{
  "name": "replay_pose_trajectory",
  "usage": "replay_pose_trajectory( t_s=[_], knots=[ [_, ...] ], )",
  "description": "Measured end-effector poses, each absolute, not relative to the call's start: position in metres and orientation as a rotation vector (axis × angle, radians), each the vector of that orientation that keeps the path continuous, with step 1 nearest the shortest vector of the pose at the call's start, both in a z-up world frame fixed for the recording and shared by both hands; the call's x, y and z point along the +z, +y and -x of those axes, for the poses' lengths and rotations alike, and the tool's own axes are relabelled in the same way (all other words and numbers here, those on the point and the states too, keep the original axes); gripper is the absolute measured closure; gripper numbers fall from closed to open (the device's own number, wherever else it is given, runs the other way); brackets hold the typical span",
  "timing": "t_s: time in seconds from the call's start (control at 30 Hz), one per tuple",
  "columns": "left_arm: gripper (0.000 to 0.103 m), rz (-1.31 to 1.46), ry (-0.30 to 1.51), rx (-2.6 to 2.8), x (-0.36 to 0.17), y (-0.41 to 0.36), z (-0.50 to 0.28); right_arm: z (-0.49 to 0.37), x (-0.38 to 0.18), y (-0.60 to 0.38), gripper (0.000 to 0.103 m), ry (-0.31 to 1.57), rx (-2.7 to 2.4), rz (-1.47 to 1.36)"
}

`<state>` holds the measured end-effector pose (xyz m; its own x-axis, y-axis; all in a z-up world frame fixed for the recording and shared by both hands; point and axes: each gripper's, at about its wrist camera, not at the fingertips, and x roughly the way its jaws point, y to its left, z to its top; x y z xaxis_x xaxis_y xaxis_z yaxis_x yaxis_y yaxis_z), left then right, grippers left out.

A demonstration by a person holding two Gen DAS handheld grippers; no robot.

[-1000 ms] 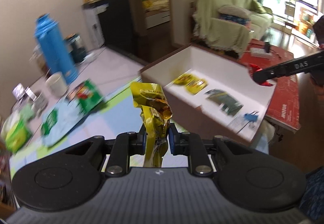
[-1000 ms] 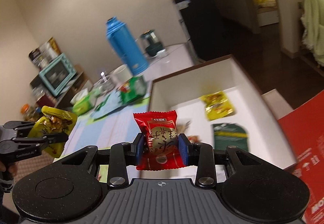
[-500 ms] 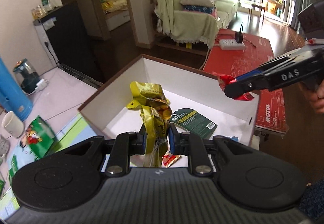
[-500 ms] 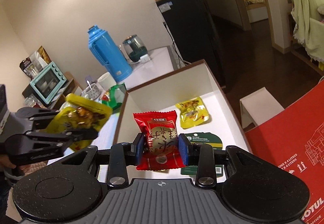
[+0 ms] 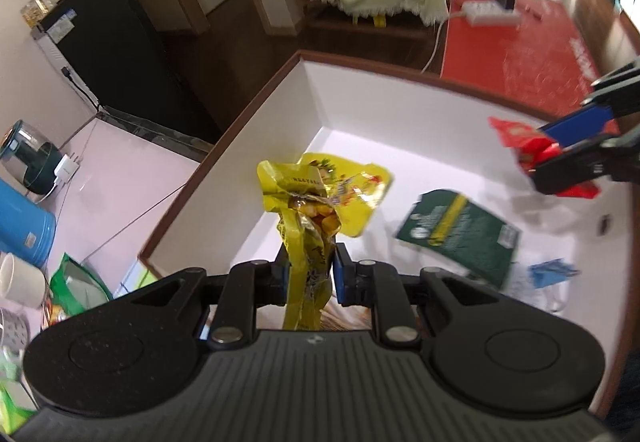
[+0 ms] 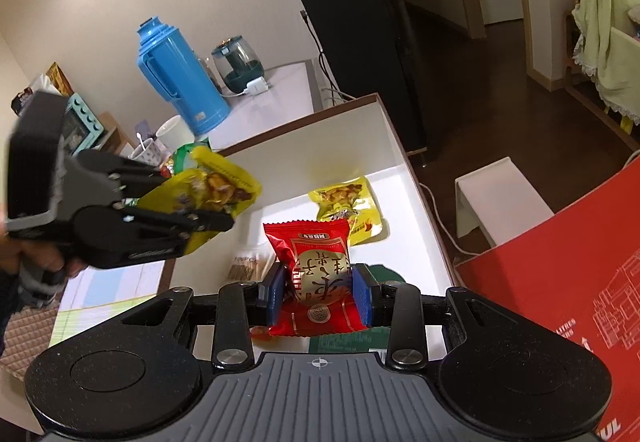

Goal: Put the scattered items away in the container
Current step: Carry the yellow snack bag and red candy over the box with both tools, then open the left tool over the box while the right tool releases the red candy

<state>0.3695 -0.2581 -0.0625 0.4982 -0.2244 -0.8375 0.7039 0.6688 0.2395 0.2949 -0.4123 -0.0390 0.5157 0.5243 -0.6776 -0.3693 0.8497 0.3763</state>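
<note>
Crumpled yellow snack pouch and red packet held above white box, 1 dark green, seemingly flat pack inside

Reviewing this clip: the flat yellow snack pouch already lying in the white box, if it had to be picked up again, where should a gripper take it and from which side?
Judging by its pose, the flat yellow pouch lies flush on the box floor, so a top pinch has little to bite. Better to take its crimped near edge, coming from above the box's open middle, since the far wall stands behind it and the green packet lies apart.
</note>
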Motion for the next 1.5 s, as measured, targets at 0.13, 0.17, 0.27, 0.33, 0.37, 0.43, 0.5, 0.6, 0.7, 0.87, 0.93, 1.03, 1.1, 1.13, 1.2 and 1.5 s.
replay_pose_trajectory(
  t_s=[0.13, 0.17, 0.27, 0.33, 0.37, 0.43, 0.5, 0.6, 0.7, 0.87, 0.93, 1.03, 1.1, 1.13, 1.2, 1.5],
  knots=[
    [0.087, -0.667, 0.913, -0.607, -0.082, -0.264, -0.398, -0.311, -0.047, -0.406, 0.068, 0.895, 0.552, -0.194],
    [0.087, -0.682, 0.919, -0.608, -0.086, -0.266, -0.403, -0.314, -0.049, -0.406, 0.068, 0.899, 0.554, -0.196],
    [0.086, -0.726, 0.94, -0.628, -0.1, -0.27, -0.418, -0.322, -0.053, -0.404, 0.068, 0.91, 0.559, -0.201],
    [0.085, -0.757, 0.942, -0.633, -0.108, -0.272, -0.425, -0.326, -0.055, -0.402, 0.068, 0.917, 0.561, -0.2],
    [0.084, -0.773, 0.938, -0.631, -0.111, -0.272, -0.428, -0.328, -0.057, -0.401, 0.068, 0.92, 0.561, -0.199],
    [0.079, -0.805, 0.917, -0.623, -0.114, -0.27, -0.43, -0.331, -0.059, -0.399, 0.068, 0.928, 0.563, -0.197],
    [0.074, -0.817, 0.901, -0.629, -0.114, -0.268, -0.43, -0.334, -0.061, -0.397, 0.068, 0.936, 0.565, -0.195],
    [0.07, -0.8, 0.892, -0.647, -0.109, -0.262, -0.428, -0.341, -0.065, -0.391, 0.068, 0.949, 0.569, -0.183],
    [0.07, -0.773, 0.887, -0.658, -0.102, -0.256, -0.424, -0.348, -0.068, -0.384, 0.068, 0.957, 0.577, -0.161],
    [0.07, -0.723, 0.884, -0.654, -0.086, -0.245, -0.419, -0.357, -0.072, -0.371, 0.068, 0.962, 0.592, -0.101],
    [0.07, -0.711, 0.885, -0.649, -0.081, -0.243, -0.417, -0.36, -0.074, -0.365, 0.068, 0.964, 0.598, -0.077],
    [0.07, -0.694, 0.887, -0.643, -0.076, -0.241, -0.414, -0.365, -0.075, -0.358, 0.068, 0.959, 0.607, -0.036],
    [0.07, -0.682, 0.886, -0.644, -0.072, -0.239, -0.412, -0.368, -0.075, -0.353, 0.068, 0.953, 0.613, -0.006],
    [0.07, -0.675, 0.886, -0.644, -0.072, -0.239, -0.412, -0.37, -0.076, -0.35, 0.068, 0.951, 0.618, 0.011],
    [0.07, -0.664, 0.888, -0.643, -0.07, -0.238, -0.412, -0.375, -0.079, -0.344, 0.068, 0.948, 0.628, 0.045],
    [0.069, -0.642, 0.894, -0.632, -0.069, -0.236, -0.411, -0.393, -0.093, -0.323, 0.065, 0.915, 0.695, 0.099]
  ],
)
